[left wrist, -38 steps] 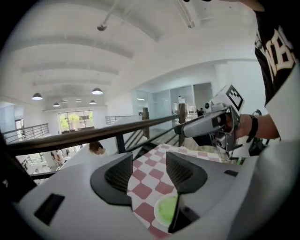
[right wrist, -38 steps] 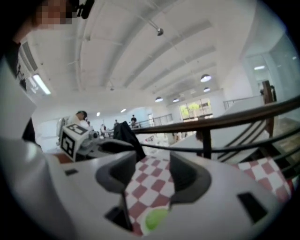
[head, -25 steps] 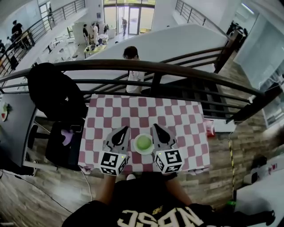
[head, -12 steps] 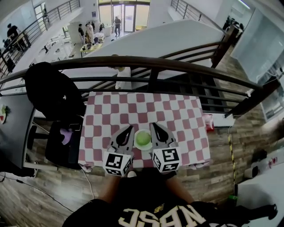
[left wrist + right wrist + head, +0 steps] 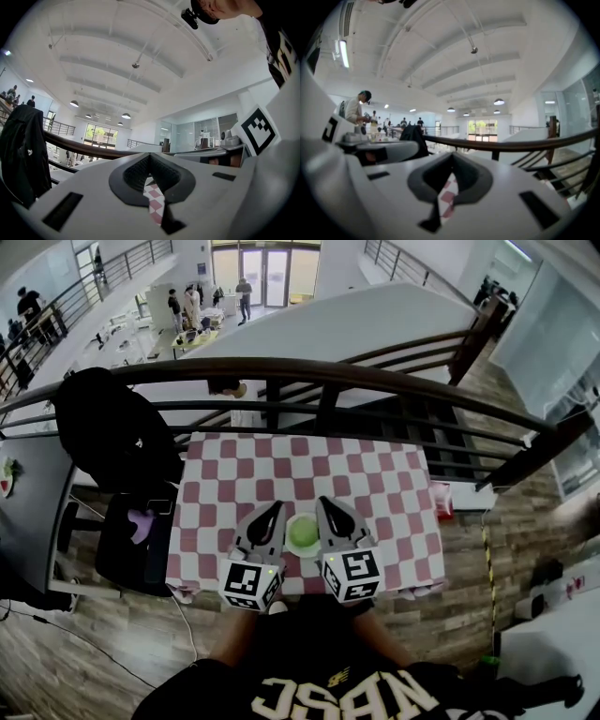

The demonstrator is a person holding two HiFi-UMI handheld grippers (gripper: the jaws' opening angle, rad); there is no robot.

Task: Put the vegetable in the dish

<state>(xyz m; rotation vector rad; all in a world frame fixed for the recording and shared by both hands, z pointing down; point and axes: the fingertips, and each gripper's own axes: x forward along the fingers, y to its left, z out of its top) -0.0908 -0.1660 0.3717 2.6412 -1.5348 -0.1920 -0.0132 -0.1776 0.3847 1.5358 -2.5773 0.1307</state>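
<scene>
The left hand-held gripper (image 5: pixel 272 512) and the right hand-held gripper (image 5: pixel 325 507) both have their jaws pressed together, pinching nothing. Between them, just beside each, the white dish (image 5: pixel 288 524) sits on the checkered desk (image 5: pixel 234 474) with the green vegetable (image 5: pixel 303 536) inside it.
</scene>
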